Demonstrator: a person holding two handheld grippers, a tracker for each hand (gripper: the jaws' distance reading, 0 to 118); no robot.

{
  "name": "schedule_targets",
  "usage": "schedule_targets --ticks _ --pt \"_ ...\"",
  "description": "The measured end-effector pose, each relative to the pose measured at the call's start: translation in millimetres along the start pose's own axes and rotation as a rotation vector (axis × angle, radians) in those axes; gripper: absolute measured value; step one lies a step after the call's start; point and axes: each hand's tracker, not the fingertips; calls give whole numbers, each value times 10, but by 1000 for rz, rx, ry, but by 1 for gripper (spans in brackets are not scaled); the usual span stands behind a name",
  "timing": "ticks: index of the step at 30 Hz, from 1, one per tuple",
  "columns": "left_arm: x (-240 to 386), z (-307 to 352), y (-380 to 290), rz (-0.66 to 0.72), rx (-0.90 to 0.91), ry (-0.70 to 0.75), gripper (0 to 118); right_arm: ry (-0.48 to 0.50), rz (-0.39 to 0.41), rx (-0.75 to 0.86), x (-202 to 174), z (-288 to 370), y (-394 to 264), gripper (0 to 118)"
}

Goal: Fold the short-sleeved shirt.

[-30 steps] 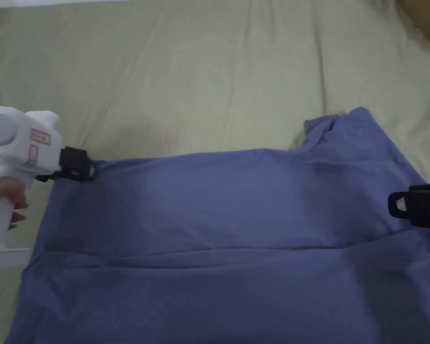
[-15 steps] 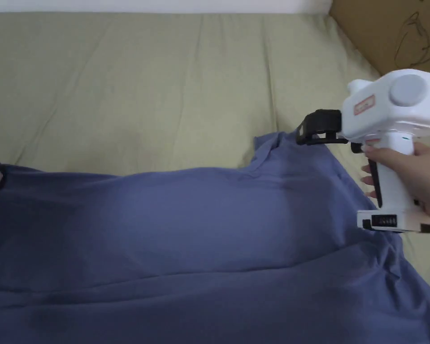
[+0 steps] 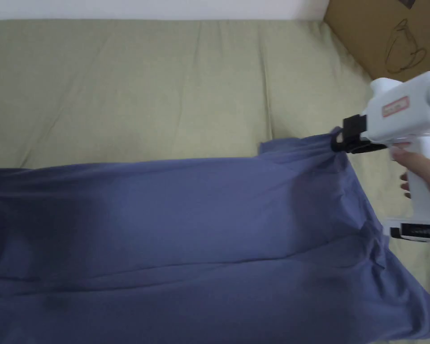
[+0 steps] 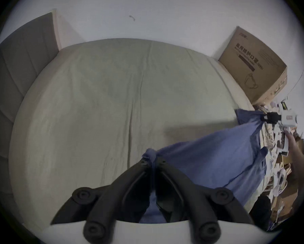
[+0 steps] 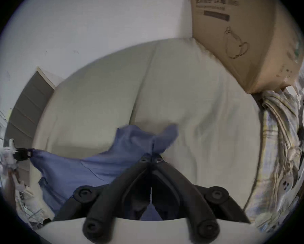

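The blue shirt (image 3: pixel 187 233) hangs stretched over the bed (image 3: pixel 164 89). The right hand-held gripper (image 3: pixel 339 139) has pulled its corner outward since a moment ago, and the left hand-held gripper (image 4: pixel 152 159) is also clamped on an edge. The taut cloth seems ready for laying flat and folding.

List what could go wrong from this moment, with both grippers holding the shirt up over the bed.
1. Each gripper pinches only a small bit of cloth: the left gripper at one end, the right gripper at the other. The blue shirt may slip free.
2. The lower part sags in loose folds, so it could land creased on the bed.
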Motion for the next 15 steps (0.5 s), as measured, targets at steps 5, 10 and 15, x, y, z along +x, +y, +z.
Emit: schedule_targets --ticks 5,10,15 --pt "39 497 -299 4 26 -54 1 75 -70 32 209 944 -459 0" --pt "112 805 -875 -57 -5 -74 1 119 -129 -47 305 1392 -1235 0" --pt "9 698 -1453 -6 -94 -104 2 94 -162 -109 473 1172 -1811 0"
